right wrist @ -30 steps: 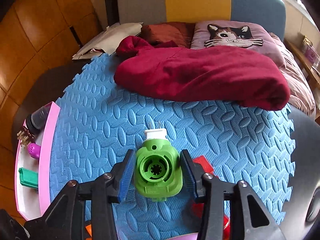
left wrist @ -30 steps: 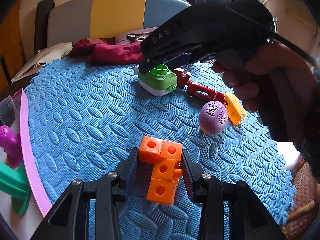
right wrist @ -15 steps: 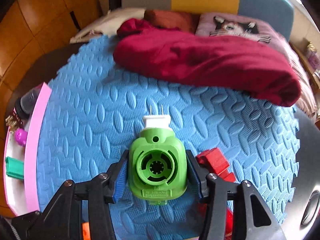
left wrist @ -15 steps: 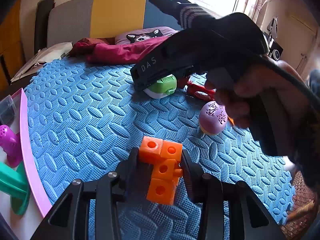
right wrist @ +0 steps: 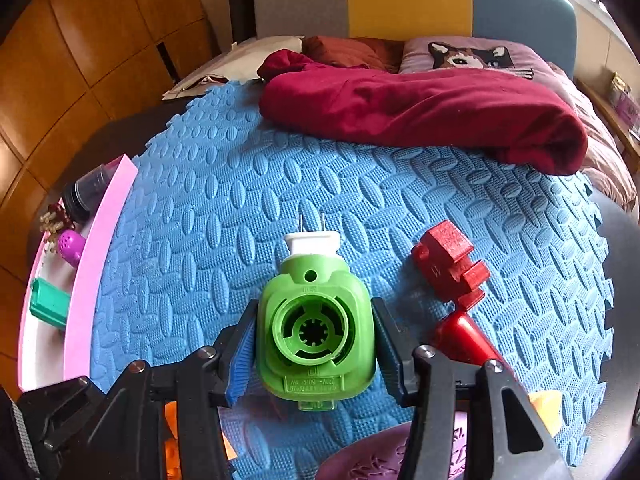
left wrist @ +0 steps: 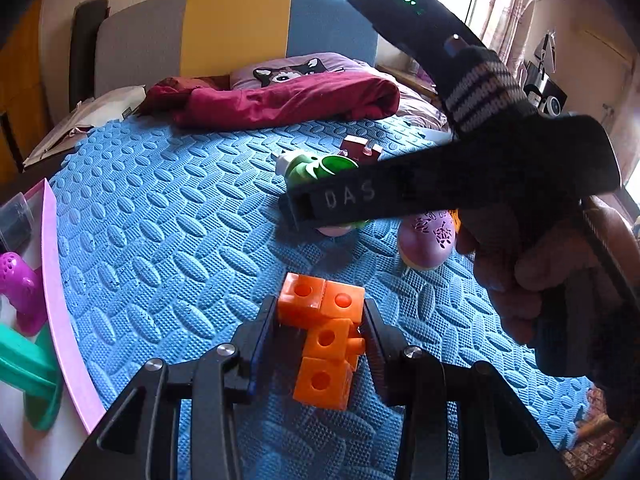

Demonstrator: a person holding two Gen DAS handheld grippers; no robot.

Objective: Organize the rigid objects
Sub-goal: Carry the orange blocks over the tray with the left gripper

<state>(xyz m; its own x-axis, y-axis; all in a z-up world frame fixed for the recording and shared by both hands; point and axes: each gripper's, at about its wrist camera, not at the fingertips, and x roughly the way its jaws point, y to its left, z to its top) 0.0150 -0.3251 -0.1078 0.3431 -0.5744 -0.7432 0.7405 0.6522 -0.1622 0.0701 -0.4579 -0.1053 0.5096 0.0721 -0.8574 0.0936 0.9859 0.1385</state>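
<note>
On the blue foam mat [left wrist: 160, 220], my left gripper [left wrist: 320, 316] is shut on an orange piece of joined cubes [left wrist: 336, 300], which rests low over the mat. A green plug-in device [right wrist: 316, 280] with a white pronged plug end sits between the blue pads of my right gripper [right wrist: 314, 320]. Both pads touch its sides. In the left wrist view, a hand holds the right gripper [left wrist: 296, 208] across the middle of the picture. The green device [left wrist: 320, 168] shows just behind its tip, tilted.
A red block piece [right wrist: 444, 264] and a red rounded part lie right of the green device. A purple patterned egg [left wrist: 426, 240] lies nearby. A pink-rimmed tray [left wrist: 60, 300] at the left holds magenta and teal items. A maroon garment [right wrist: 420, 108] covers the mat's far side.
The right gripper's pads, apart from the green device a second ago, now touch its sides. The right gripper has swung left and nearer in the left wrist view. The left gripper is still.
</note>
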